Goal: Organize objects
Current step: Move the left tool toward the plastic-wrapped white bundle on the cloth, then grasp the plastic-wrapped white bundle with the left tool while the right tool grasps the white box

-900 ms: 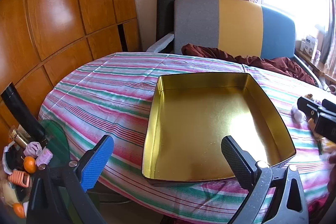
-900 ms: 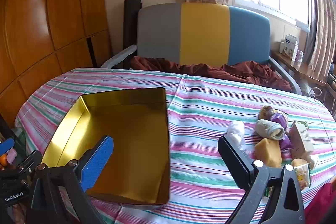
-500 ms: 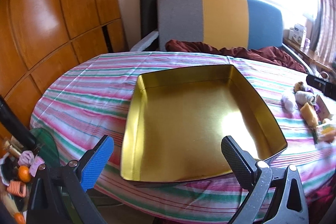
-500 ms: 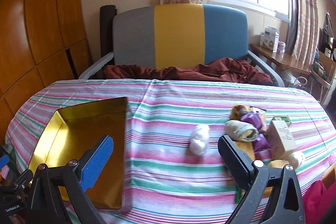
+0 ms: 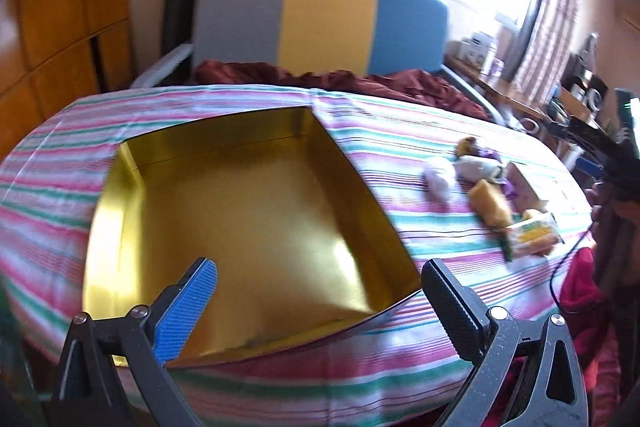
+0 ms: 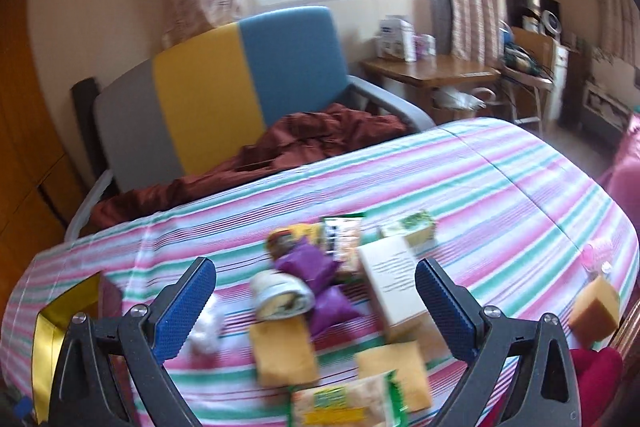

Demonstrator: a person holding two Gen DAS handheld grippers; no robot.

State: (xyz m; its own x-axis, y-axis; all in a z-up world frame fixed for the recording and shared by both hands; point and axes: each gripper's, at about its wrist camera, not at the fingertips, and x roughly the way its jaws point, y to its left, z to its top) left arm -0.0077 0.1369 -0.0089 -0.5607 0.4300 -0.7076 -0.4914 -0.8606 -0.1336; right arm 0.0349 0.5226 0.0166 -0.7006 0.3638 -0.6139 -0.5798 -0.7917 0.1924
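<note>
Blur smears both views, so the small things on the striped tablecloth (image 6: 500,187) are hard to tell apart. The right view shows a pile: a purple packet (image 6: 308,265), a rolled cloth (image 6: 282,295), a pale box (image 6: 394,275), yellow sponges (image 6: 284,351) and a snack bag (image 6: 348,401) cut off at the bottom. Only a corner of the gold tin (image 5: 240,211) shows there; the left view shows it whole and empty.

The left gripper (image 5: 320,303) hangs over the tin, jaws wide, holding nothing. The right gripper (image 6: 316,307) hangs over the pile, jaws wide, holding nothing.

Since a moment ago both views have swung right, and the pile now sits between the right jaws.
</note>
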